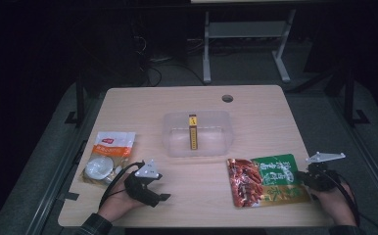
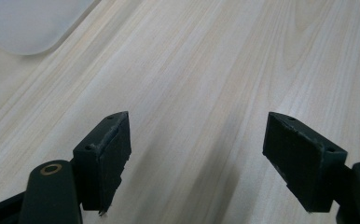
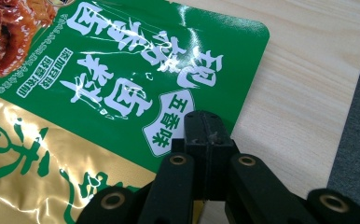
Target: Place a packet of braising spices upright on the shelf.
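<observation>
Your right tongs (image 3: 205, 135) are pinched on the edge of the green snack pouch (image 3: 122, 70), light, floppy and slick, so support it as you lift, while your left tongs (image 2: 199, 161) gape wide over bare bench (image 2: 206, 70).

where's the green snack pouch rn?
High view: the green snack pouch lies flat at the table's near right, just right-front of the clear tub, its right edge at the right hand-held gripper.

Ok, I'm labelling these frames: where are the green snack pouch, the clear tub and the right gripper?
green snack pouch (image 1: 270, 181), high view, middle of its printed front.
clear tub (image 1: 173, 142), high view, its front left wall.
right gripper (image 3: 205, 133), right gripper view, tips of its closed fingers.
</observation>
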Demonstrator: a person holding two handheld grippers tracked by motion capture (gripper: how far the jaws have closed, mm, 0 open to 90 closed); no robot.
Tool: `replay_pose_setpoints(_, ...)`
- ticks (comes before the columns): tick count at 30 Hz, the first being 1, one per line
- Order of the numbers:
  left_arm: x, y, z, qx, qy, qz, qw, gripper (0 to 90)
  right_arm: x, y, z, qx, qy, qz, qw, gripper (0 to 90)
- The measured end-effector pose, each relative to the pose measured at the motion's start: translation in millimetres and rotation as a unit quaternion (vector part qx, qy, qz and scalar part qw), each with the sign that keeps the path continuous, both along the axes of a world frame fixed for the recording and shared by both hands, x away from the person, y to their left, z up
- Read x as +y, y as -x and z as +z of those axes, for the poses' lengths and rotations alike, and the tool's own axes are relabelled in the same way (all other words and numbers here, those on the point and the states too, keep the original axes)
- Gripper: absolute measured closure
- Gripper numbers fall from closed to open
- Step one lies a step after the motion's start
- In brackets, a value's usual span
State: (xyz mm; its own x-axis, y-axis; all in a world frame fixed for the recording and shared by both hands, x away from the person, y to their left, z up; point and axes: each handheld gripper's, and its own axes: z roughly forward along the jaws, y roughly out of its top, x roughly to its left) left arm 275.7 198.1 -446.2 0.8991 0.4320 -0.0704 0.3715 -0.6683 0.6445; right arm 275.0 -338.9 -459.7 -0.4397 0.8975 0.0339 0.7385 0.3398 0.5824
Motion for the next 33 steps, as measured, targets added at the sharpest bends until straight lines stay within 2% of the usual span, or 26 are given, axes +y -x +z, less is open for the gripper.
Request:
replay_pose_setpoints(6,-0.8,0.0,-0.5,-0.001,-0.004,-0.003,1.0000,22.8,4.4,-1.0,-0.5,-0.001,-0.004,0.010,0.9999,90.0)
replay_pose_setpoints(10,-0.9,-0.3,-0.5,-0.001,-0.003,-0.002,1.0000,22.9,12.9,-1.2,-0.2,0.007,-0.016,0.022,0.9996,90.0)
replay_pose_setpoints(17,-2.4,0.6,-1.1,0.001,0.000,0.001,1.0000,22.9,41.1,-6.8,-0.3,0.007,-0.021,0.069,0.9973,90.0)
replay_pose_setpoints(25,-2.1,0.4,-1.1,-0.002,0.002,0.003,1.0000,22.8,75.4,-10.6,0.1,0.008,-0.022,0.123,0.9921,90.0)
replay_pose_setpoints(33,-2.1,0.2,-0.7,-0.006,-0.001,0.002,1.0000,22.8,116.5,-15.7,0.3,0.008,-0.022,0.180,0.9833,90.0)
